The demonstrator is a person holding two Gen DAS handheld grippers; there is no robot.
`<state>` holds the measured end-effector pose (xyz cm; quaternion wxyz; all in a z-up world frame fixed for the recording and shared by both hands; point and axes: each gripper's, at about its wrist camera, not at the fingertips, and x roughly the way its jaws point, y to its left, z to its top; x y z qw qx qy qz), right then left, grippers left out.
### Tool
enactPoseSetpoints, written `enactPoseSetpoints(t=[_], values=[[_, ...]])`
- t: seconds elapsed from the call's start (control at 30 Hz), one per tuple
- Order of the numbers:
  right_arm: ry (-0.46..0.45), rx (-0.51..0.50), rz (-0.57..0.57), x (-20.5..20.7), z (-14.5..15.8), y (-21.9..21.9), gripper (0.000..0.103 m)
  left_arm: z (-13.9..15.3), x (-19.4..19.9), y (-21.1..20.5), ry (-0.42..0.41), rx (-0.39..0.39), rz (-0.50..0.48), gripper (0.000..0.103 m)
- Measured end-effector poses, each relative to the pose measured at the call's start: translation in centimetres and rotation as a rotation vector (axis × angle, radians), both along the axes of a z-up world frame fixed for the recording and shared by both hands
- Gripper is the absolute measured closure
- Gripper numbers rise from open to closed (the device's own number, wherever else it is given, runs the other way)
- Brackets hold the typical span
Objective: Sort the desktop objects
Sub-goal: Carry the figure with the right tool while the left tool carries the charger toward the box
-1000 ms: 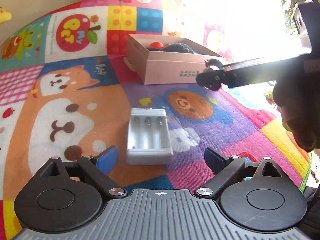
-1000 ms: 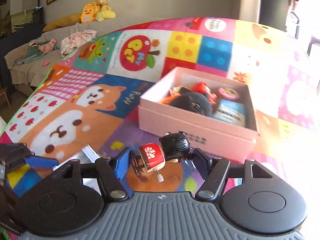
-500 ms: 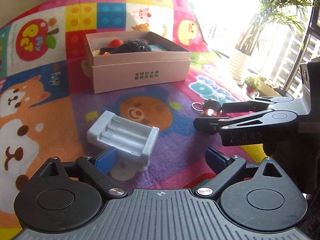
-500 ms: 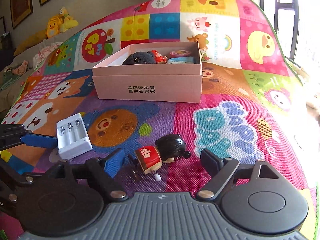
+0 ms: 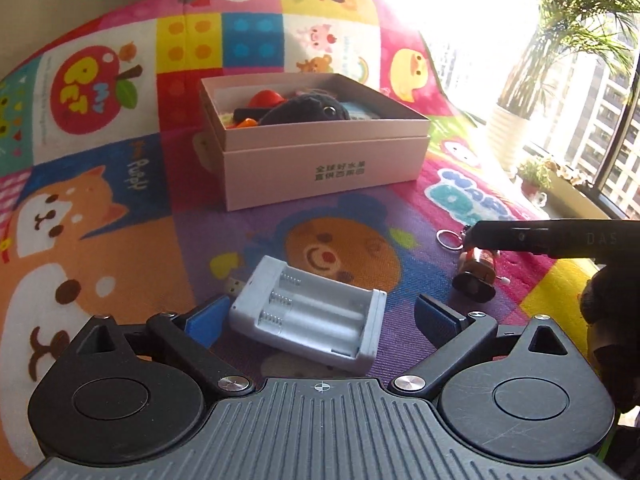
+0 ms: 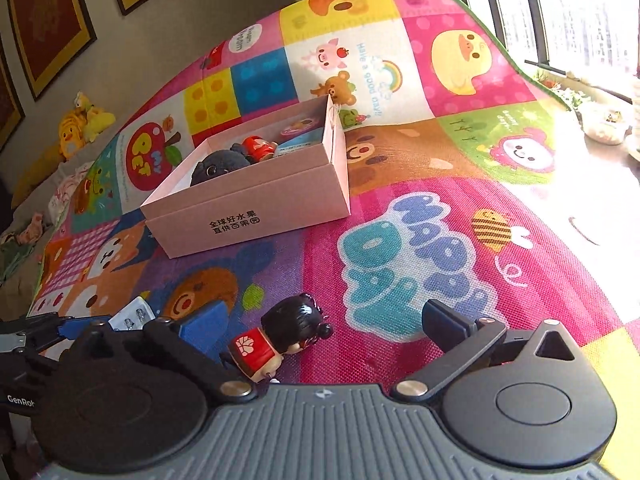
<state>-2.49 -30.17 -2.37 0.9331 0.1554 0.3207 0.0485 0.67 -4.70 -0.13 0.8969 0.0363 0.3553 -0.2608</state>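
Left claw [image 5: 320,316] is opening wide around the battery holder [image 5: 310,316] on the play mat [image 5: 120,264], pads clear. Right claw [image 6: 324,324] is opening; doll figure [image 6: 280,340] lies between, ungripped. Holder should be squared before closing, then carried to pink box [image 5: 320,168].

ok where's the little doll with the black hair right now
The doll lies on its side on the mat, untouched between the opening right tool's fingers, nearer the left one, in front of the pink box.

Cartoon play mat [image 5: 120,240]; potted palm [image 5: 516,128] by window; framed pictures [image 6: 44,20]; plush toys [image 6: 80,128].
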Motion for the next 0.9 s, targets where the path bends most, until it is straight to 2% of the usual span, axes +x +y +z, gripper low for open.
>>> enactPoseSetpoints(t=[0.07,0.13,0.23,0.4,0.43,0.57,0.63,0.67,0.77,0.83,0.9], values=[[0.006,0.01,-0.006,0.1,0.0,-0.2,0.0,-0.1,-0.8,-0.6,0.002,-0.01,-0.059,0.002],[0.007,0.013,-0.008,0.0,-0.1,-0.2,0.0,-0.2,-1.6,-1.4,-0.024,0.024,-0.084,0.002],[0.007,0.013,-0.009,0.1,-0.1,-0.2,0.0,-0.6,-1.9,-2.3,-0.048,0.09,-0.065,0.002],[0.007,0.016,-0.011,0.0,-0.1,-0.3,0.0,-0.9,-1.5,-2.9,-0.055,0.107,-0.032,0.003],[0.007,0.016,-0.011,0.0,-0.1,-0.4,0.0,-0.8,-1.5,-3.0,-0.058,0.109,-0.029,0.004],[-0.002,0.009,-0.004,-0.1,0.0,-0.3,0.0,-0.8,-1.6,-3.0,-0.082,0.125,-0.027,0.019],[-0.028,-0.017,0.059,-0.6,0.3,0.3,0.0,-0.7,-1.7,-3.0,-0.088,0.134,-0.029,0.019],[-0.042,-0.05,0.119,-0.9,0.6,0.9,0.0,-0.7,-1.8,-2.8,-0.093,0.14,-0.027,0.019],[-0.083,-0.312,0.255,-1.9,0.9,3.7,0.0,-0.6,-2.2,-2.0,-0.092,0.144,-0.013,0.019],[-0.086,-0.395,0.293,-2.0,0.9,4.5,0.0,-0.6,-2.3,-1.1,-0.089,0.138,-0.001,0.019],[-0.064,-0.413,0.316,-1.5,0.8,4.5,0.0,-0.5,-2.3,-0.5,-0.085,0.131,0.012,0.019]])
